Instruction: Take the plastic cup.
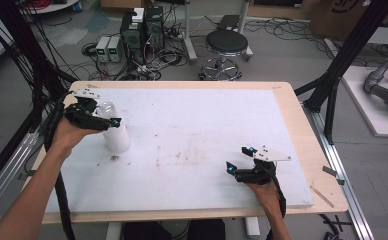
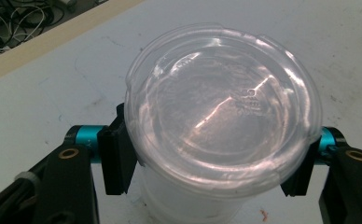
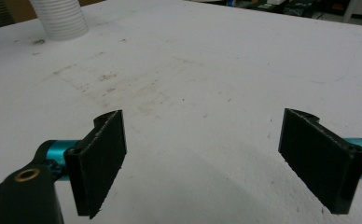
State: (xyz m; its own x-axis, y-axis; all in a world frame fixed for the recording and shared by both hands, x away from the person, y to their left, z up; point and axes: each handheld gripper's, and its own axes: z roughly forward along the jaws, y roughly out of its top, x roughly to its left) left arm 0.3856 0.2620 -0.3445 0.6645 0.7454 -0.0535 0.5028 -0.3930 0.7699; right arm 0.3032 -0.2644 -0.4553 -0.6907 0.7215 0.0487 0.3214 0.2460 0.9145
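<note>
Near right of the table (image 1: 282, 100): right gripper (image 1: 241, 160) rests low over the white board, jaws spread wide, nothing between them; in the right gripper view both pads (image 3: 100, 158) stand apart over bare, smudged surface. It looks parked, no part in the work yet.

Farther off on the left: a white ribbed cup (image 1: 116, 135) with a clear plastic lid (image 2: 223, 98) stands upright on the board, near the left edge. Left gripper (image 2: 212, 163) is clamped on the cup just under the lid rim, one pad each side, touching the wall.

Step in hand, as I judge it: grasping the cup, grip just made. Next move likely calls for a steady lift or holding it braced while the right gripper comes over for the lid. Squeeze gently, as a thin wall may buckle. Keep it upright.

Beyond the table: stool (image 1: 226, 44), computer boxes and cables on the floor.
</note>
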